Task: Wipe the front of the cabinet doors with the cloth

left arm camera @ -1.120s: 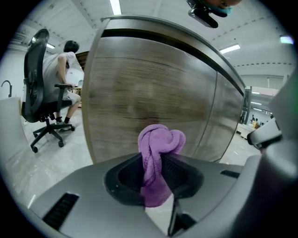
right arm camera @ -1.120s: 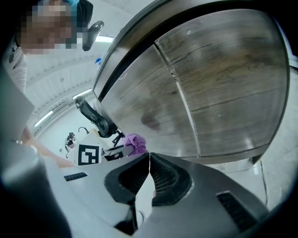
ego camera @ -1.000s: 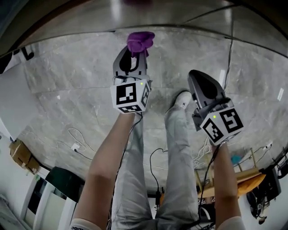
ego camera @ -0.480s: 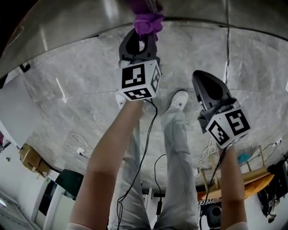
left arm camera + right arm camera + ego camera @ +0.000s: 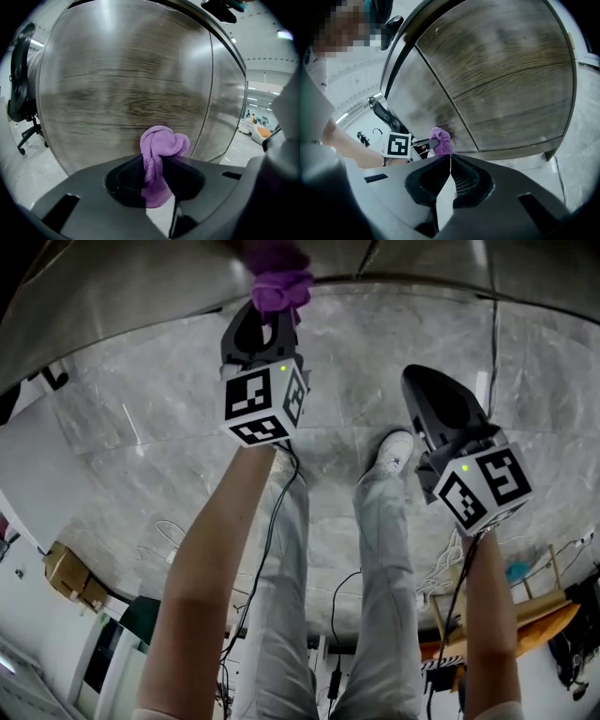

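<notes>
So, the left gripper (image 5: 157,165) had its jaws clamped on the purple cloth (image 5: 161,143), pinched around the middle with a bunched wad poking out front. That wad sat right at the wood-grain cabinet doors (image 5: 126,79), low down near where two of them meet. I couldn't tell for sure if it was touching. Soft, light, floppy stuff I'd guess, so a mid-bunch grip seemed right, leaving enough wad to squash flat on the door without the jaws scraping. The right gripper (image 5: 450,161) hung off to the side, jaws closed together on nothing.
</notes>
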Motion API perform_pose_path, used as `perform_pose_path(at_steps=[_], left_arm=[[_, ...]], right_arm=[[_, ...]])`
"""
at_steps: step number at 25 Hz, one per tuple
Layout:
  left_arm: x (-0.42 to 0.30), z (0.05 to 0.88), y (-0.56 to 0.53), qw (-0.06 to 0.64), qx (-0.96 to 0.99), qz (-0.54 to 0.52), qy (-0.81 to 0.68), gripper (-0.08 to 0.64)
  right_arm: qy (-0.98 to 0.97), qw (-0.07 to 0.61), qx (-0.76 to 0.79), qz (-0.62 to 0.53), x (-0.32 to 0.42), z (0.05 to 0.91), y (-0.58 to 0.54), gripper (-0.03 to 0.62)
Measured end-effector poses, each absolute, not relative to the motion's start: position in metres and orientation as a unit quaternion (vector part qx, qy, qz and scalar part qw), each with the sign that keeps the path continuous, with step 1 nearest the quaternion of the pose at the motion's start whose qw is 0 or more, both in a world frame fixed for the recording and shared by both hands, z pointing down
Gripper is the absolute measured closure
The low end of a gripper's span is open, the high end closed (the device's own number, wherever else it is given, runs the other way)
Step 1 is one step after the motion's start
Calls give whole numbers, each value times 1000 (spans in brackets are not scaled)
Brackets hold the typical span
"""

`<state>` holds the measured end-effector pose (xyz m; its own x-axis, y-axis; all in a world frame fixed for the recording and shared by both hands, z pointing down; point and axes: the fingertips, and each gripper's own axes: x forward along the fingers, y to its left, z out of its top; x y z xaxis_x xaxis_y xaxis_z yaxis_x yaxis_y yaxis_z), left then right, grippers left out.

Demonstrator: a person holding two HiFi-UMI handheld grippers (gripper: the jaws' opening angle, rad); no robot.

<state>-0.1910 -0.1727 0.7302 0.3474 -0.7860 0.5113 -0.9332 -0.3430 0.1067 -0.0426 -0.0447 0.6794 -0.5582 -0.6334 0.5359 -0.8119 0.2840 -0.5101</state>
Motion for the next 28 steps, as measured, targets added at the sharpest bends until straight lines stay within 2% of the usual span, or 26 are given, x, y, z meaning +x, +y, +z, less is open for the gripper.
perform_pose_path(at_steps=[7, 16, 23, 28], left_arm=[[-278, 734, -184, 158, 811, 230, -515, 459], [-395, 742, -195, 156, 786, 258, -539, 459], [-432, 744, -200, 151, 777, 268, -549, 459], [-444, 751, -181, 206, 713, 244, -624, 460]], right_arm=[[-800, 129, 443, 384, -109, 682, -46, 565], [-810, 127, 425, 383, -203, 682, -57, 565], [-815, 112, 426, 376, -236, 672, -79, 565], [-810, 106, 429, 386, -221, 671, -71, 565]])
